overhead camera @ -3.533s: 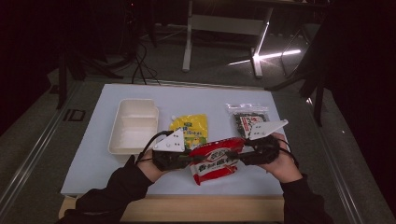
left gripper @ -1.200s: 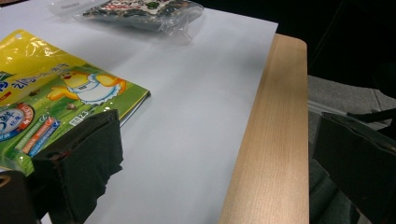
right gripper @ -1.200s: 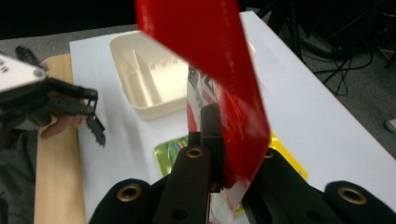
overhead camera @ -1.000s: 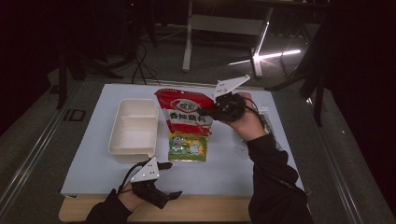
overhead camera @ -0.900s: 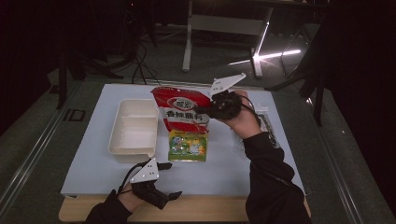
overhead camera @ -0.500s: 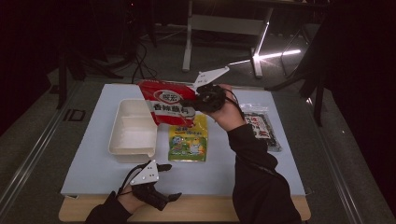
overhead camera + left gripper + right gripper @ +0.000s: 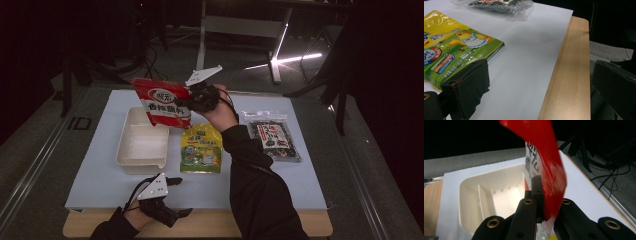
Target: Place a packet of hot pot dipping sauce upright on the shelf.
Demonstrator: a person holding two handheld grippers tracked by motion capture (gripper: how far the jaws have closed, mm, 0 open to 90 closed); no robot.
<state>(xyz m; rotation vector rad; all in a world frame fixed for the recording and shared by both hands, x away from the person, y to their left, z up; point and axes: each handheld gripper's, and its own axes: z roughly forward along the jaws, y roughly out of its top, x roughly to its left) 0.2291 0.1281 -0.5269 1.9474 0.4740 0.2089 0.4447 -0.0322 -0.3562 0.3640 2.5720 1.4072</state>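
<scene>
Right gripper (image 7: pixel 192 102) clamping an edge of the red snack bag (image 7: pixel 162 101), jaws closed tight on the foil (in the right gripper view (image 7: pixel 541 202) the red film (image 7: pixel 544 157) pinched between the two black jaws). Bag hanging in the air, tilted, above the far end of the white tray (image 7: pixel 142 145), not touching it; tray interior (image 7: pixel 496 192) lying directly beneath in the right gripper view, with a divider wall inside. Right forearm in a dark sleeve (image 7: pixel 255 185) reaching across the table from the near edge.

Left gripper (image 7: pixel 172 197) resting low at the near edge of the table (image 7: pixel 300 222), jaws spread wide apart and holding nothing (in the left gripper view (image 7: pixel 536 92) bare white mat and wooden edge showing between them). Yellow-green pouch (image 7: pixel 201 148) lying flat on the white mat (image 7: pixel 90 165), just beside the tray on its right; near corner of the pouch (image 7: pixel 454 50) lying just beyond one jaw. Clear packet of dark seaweed (image 7: pixel 274 140) lying flat farther right, well apart from the tray; same packet (image 7: pixel 499 5) at the top of the left gripper view.
</scene>
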